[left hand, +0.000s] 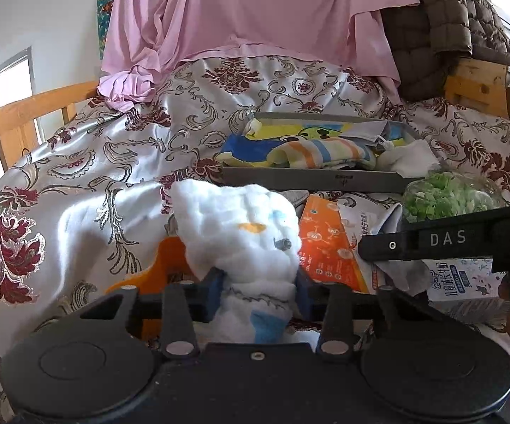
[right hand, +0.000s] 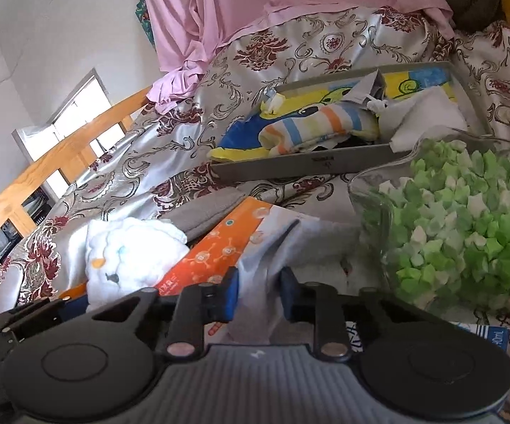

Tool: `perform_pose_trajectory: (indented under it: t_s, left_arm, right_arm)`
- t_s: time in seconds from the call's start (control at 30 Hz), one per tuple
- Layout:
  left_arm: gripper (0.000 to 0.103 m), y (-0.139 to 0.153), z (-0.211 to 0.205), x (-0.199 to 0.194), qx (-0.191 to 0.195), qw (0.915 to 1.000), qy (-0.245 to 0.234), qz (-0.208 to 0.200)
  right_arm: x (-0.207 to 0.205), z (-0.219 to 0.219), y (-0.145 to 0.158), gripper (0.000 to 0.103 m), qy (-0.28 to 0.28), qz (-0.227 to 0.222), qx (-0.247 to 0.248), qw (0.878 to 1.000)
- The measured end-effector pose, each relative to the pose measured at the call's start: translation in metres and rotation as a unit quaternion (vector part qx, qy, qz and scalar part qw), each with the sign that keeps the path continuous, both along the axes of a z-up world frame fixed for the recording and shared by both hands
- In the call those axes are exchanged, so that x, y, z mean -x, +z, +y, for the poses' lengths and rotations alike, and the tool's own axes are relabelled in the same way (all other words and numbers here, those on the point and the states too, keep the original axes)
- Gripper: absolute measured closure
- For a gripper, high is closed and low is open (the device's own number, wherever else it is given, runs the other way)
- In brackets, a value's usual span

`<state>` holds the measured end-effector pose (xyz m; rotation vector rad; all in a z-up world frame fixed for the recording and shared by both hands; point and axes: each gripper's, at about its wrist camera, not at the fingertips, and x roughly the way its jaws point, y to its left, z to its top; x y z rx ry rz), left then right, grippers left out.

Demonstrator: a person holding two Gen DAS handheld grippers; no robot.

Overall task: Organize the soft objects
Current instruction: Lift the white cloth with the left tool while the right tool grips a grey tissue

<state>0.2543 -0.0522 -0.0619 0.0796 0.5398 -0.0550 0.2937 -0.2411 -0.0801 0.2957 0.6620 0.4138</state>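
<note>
My left gripper point(left hand: 259, 295) is shut on a white muslin cloth point(left hand: 237, 226) with small printed shapes, bunched up between its blue pads. The same cloth shows in the right wrist view point(right hand: 128, 251), at the left. My right gripper point(right hand: 259, 295) is shut on a pale grey cloth point(right hand: 272, 247) that lies over an orange packet point(right hand: 216, 251). A grey tray point(left hand: 311, 181) farther back holds a yellow and blue cartoon towel point(left hand: 290, 137), a striped cloth point(left hand: 325, 152) and a white cloth point(left hand: 410, 159).
A clear glass bowl of green and white paper stars point(right hand: 467, 226) stands close on the right. A milk carton point(left hand: 463, 282) lies under the right gripper's arm point(left hand: 445, 238). A floral satin bedspread point(left hand: 96, 162), pink sheet point(left hand: 255, 10) and wooden rail point(left hand: 18, 113) surround it.
</note>
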Motion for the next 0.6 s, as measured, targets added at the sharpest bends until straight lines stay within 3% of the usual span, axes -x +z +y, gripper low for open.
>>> perform_pose_trajectory:
  t_s: [0.13, 0.4, 0.6]
  left_arm:
    - [0.07, 0.001, -0.006, 0.006, -0.017, 0.9998, -0.005, -0.005]
    - [0.075, 0.016, -0.009, 0.023, 0.008, 0.9998, 0.007, -0.015]
    - [0.075, 0.026, -0.016, 0.048, 0.03, 0.9993, -0.001, -0.02]
  right_arm:
    - [0.001, -0.004, 0.0, 0.093, -0.008, 0.0, -0.005, 1.0]
    - [0.016, -0.004, 0.018, 0.096, 0.017, -0.042, 0.001, 0.999]
    - [0.03, -0.01, 0.036, 0.096, 0.055, -0.065, -0.039, 0.996]
